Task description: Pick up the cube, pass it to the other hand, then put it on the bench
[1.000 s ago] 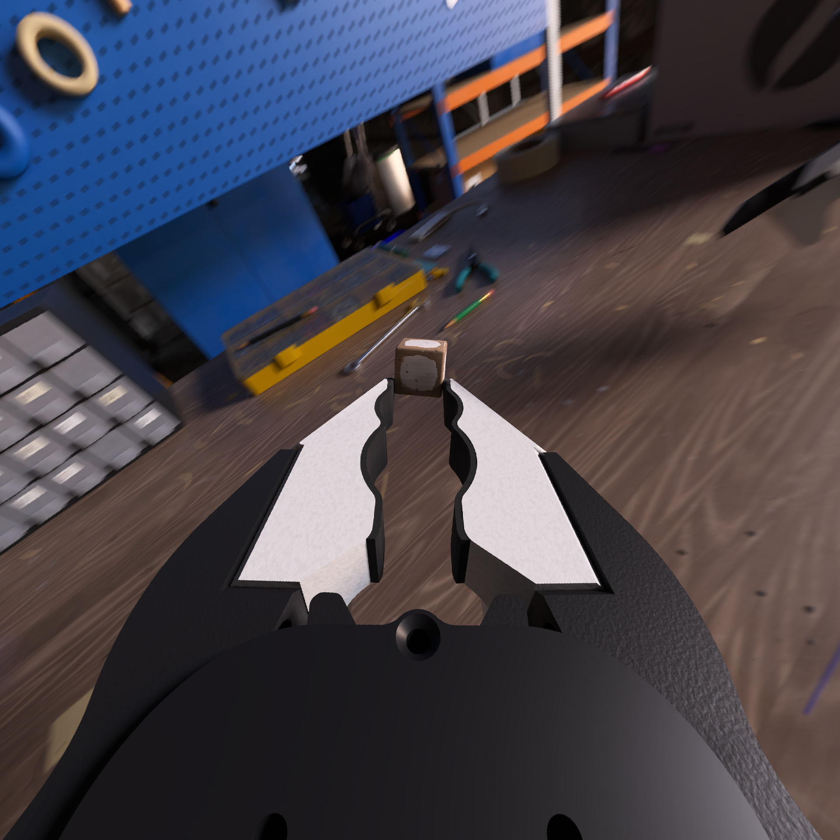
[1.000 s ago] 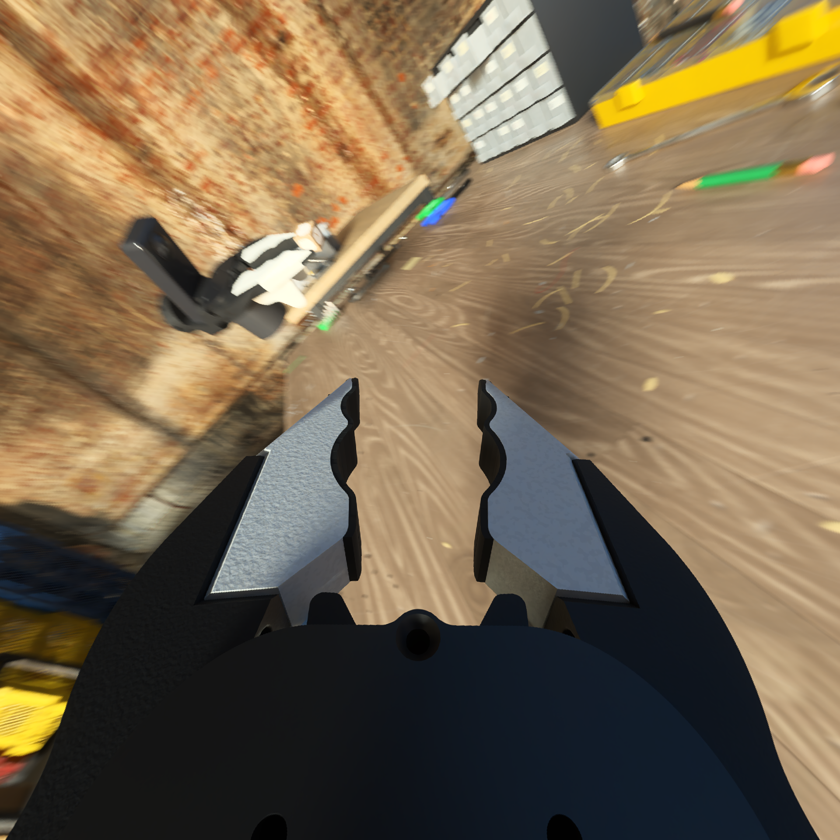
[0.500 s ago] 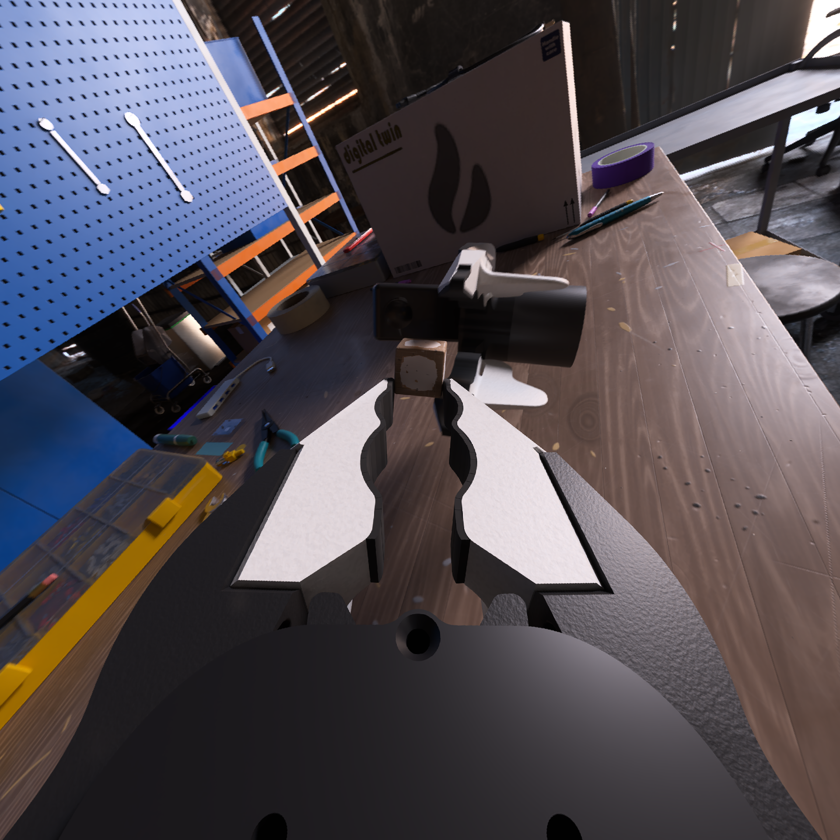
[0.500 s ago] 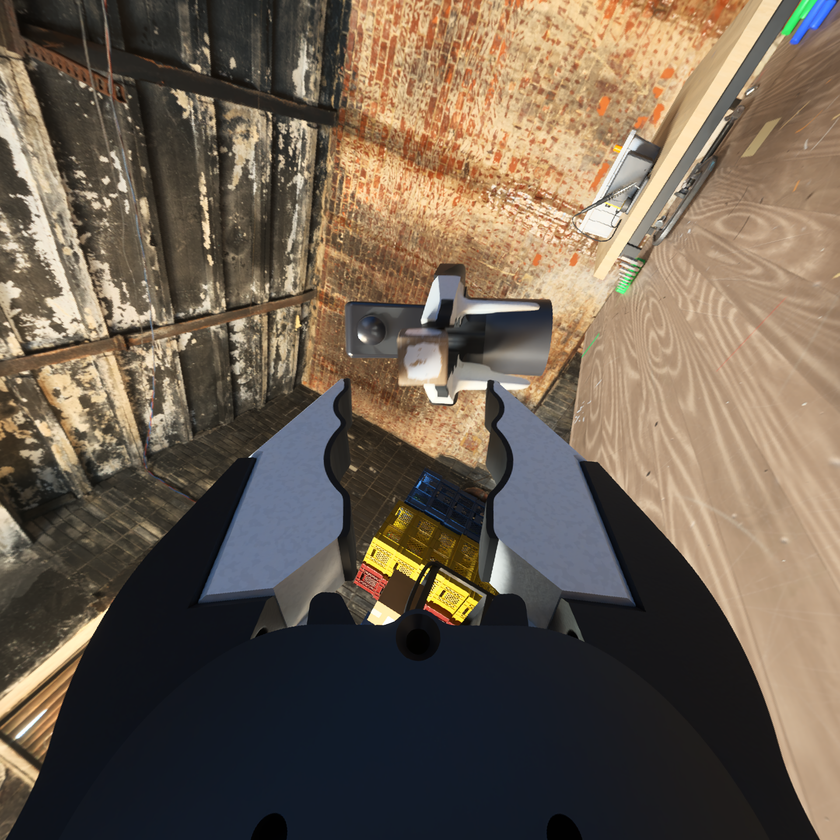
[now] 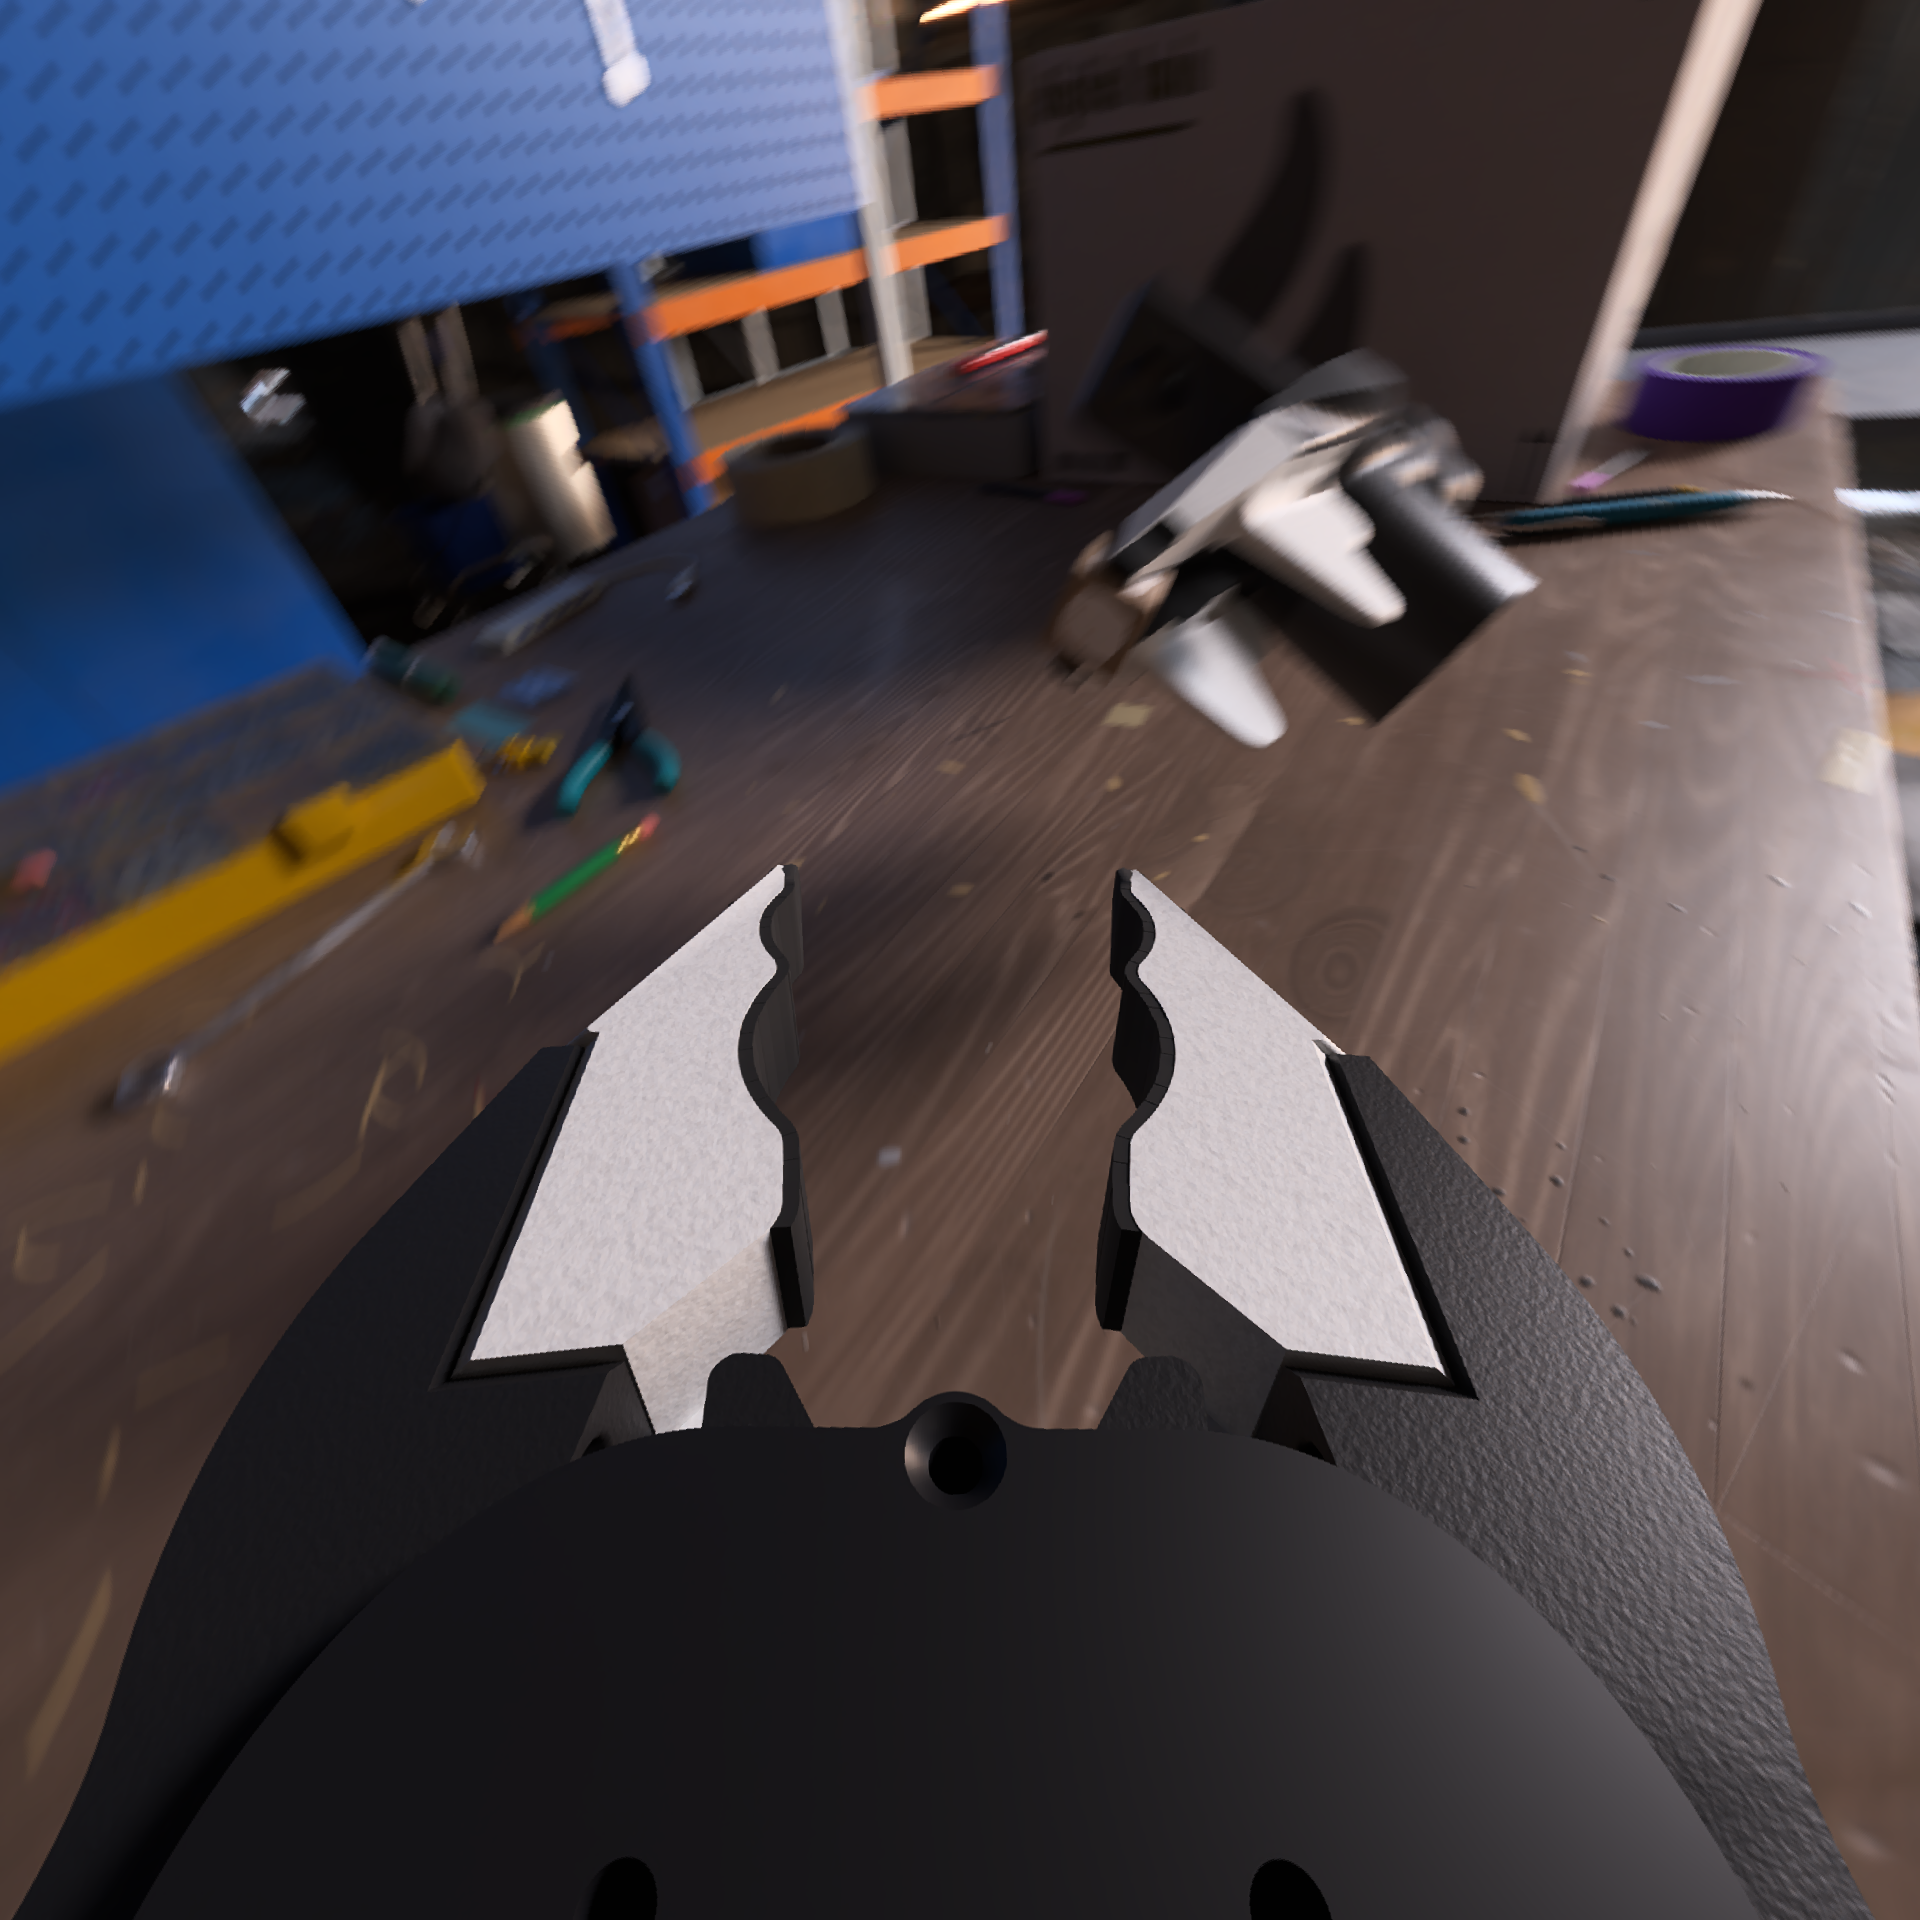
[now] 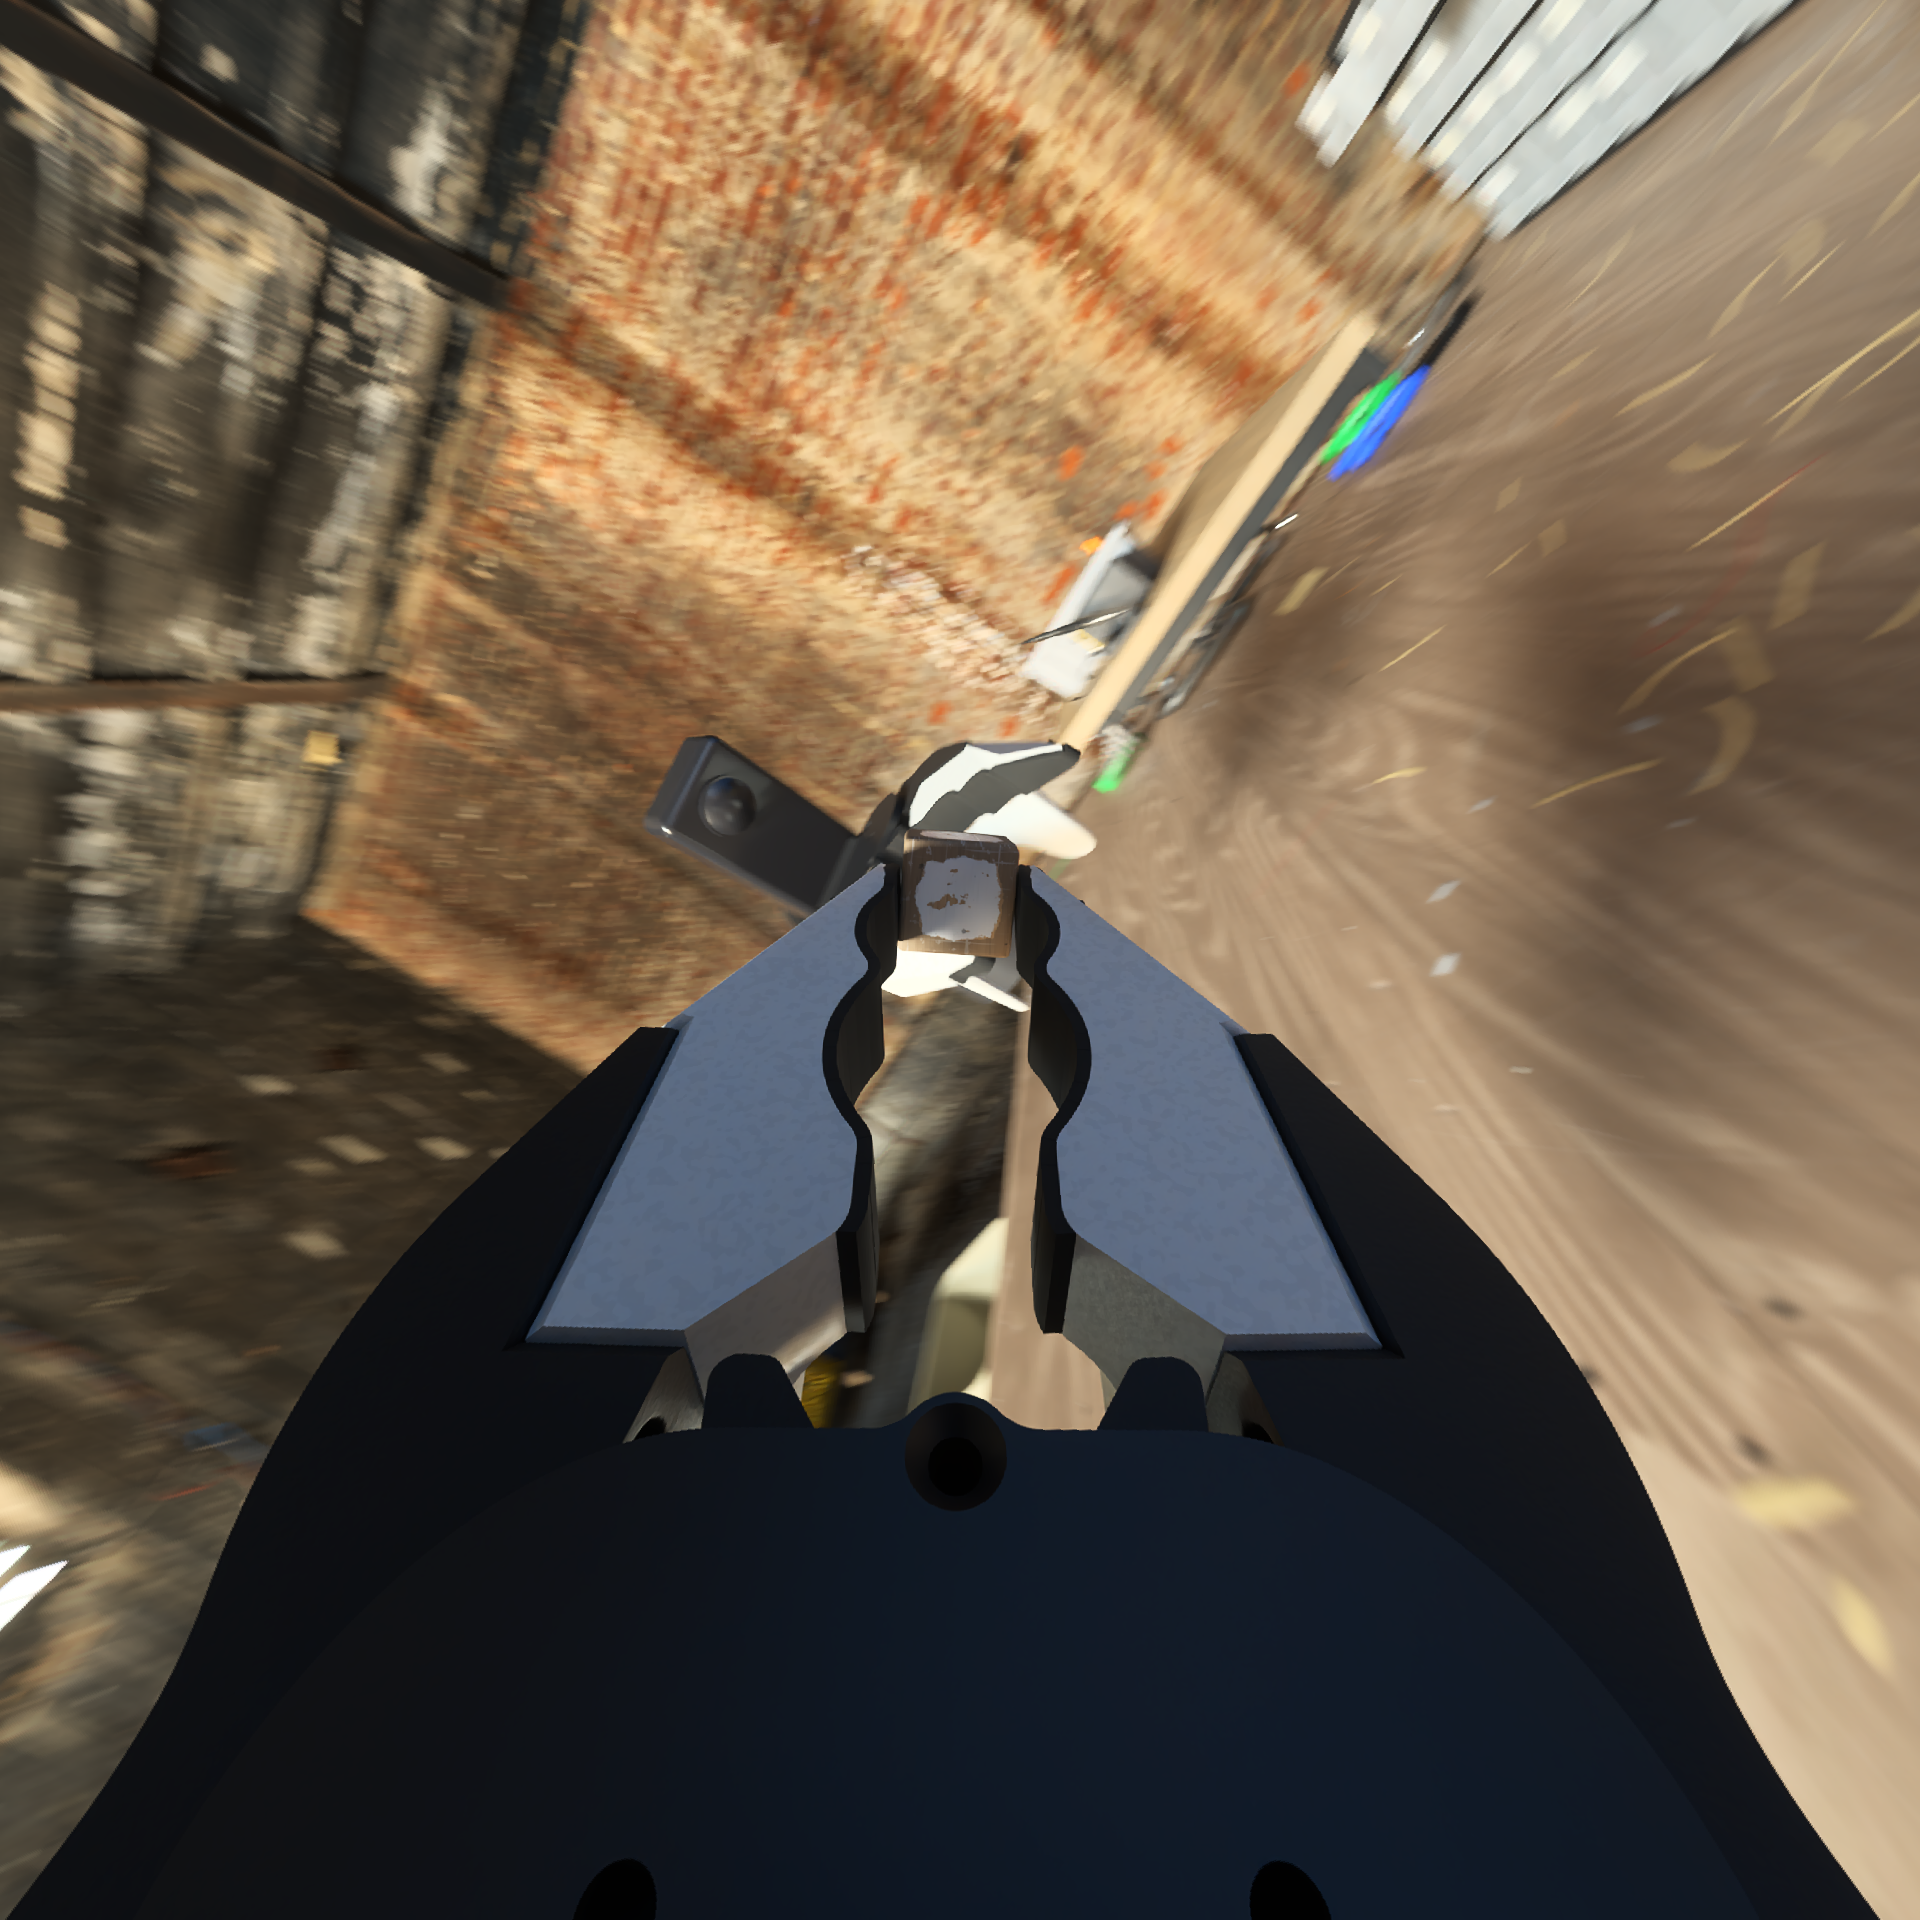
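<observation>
The cube is small, brown, with a worn white face. My right gripper is shut on it at the fingertips and holds it in the air beside the wooden bench. In the left wrist view my left gripper is open and empty above the bench. The right gripper shows farther off there, blurred, with the cube at its tips. In the right wrist view the left gripper is just behind the cube, apart from it.
On the bench stand a yellow organiser case, teal pliers, a green pencil, a wrench, a brown tape roll, a purple tape roll and a large dark box. A blue pegboard rises at the left.
The left gripper has opened and let go of the cube and drawn back. The right gripper has shut on the cube and now holds it.
</observation>
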Robot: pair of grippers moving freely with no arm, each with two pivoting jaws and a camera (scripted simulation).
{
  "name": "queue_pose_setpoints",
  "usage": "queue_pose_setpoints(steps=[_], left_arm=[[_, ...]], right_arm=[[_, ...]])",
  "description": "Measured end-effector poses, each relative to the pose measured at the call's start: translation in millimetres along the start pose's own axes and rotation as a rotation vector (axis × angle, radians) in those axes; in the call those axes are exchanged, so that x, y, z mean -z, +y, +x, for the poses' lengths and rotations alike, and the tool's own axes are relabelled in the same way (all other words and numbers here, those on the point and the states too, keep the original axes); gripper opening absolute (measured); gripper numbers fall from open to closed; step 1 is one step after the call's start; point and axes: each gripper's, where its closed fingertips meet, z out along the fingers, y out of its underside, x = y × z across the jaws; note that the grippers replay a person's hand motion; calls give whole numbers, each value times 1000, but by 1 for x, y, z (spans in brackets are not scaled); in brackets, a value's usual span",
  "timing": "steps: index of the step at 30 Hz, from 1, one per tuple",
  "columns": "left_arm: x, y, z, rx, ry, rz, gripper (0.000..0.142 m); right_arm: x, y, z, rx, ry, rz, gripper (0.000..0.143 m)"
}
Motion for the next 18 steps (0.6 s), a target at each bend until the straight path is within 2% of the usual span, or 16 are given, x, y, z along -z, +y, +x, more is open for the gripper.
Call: queue_pose_setpoints(steps=[3, 7, 12, 14, 16, 18], left_arm=[[15, 29, -17, 138, -176, -77, 57], [31, 53, -24, 169, -249, -123, 53], [34, 54, -27, 191, -251, -118, 53], [33, 55, -26, 185, -249, -131, 53], [32, 54, -22, 169, -241, -132, 50], [32, 52, -19, 146, -236, -129, 46]], right_arm=[[29, -10, 0, 206, 193, 53, 22], [74, -43, -2, 462, 456, 121, 22], [173, -157, 26, 721, 1029, 175, 22], [209, -201, 66, 690, 1238, 89, 22], [228, -229, 115, 546, 1292, -31, 22], [235, -244, 160, 392, 1274, -105, 22]])
